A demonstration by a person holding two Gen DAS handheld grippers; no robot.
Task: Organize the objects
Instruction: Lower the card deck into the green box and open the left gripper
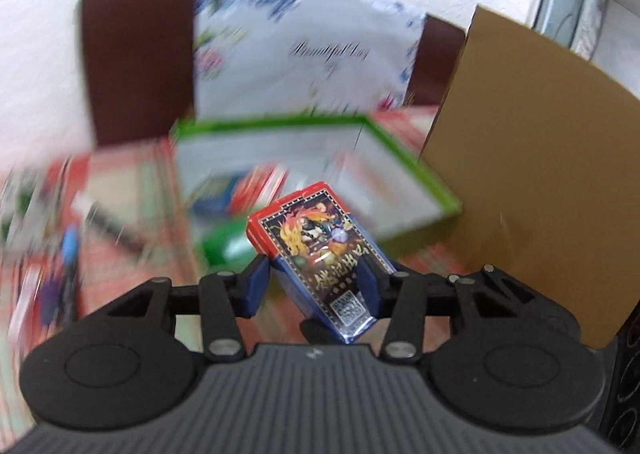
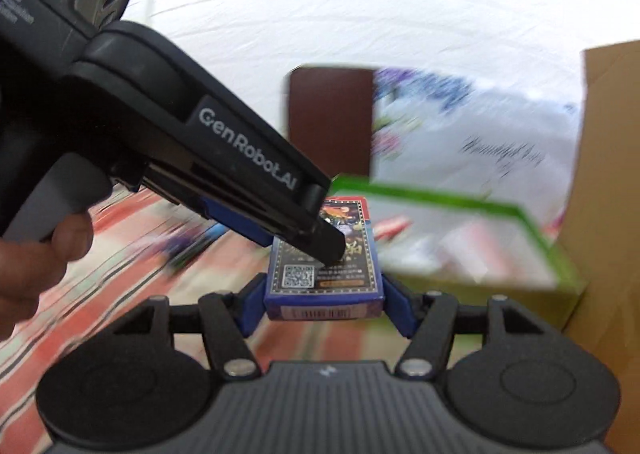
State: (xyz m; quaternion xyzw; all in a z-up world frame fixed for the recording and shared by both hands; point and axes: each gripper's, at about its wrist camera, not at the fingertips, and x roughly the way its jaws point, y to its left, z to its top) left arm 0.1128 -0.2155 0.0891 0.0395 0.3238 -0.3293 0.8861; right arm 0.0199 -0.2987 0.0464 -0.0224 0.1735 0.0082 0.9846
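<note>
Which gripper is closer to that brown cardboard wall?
Right, probably. The right gripper, holding the card pack, has the cardboard just on its right; the left gripper reaches onto the pack from the far, left side.

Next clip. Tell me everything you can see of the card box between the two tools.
The card box is a small flat pack, seemingly glossy cardboard, red at one end and blue at the other. Its face shows a fiery figure, gold characters and a QR code, with a barcode on the blue end. It is above the striped cloth, gripped across its width by the right tool. The left tool brackets it too; whether it presses is unclear.
</note>
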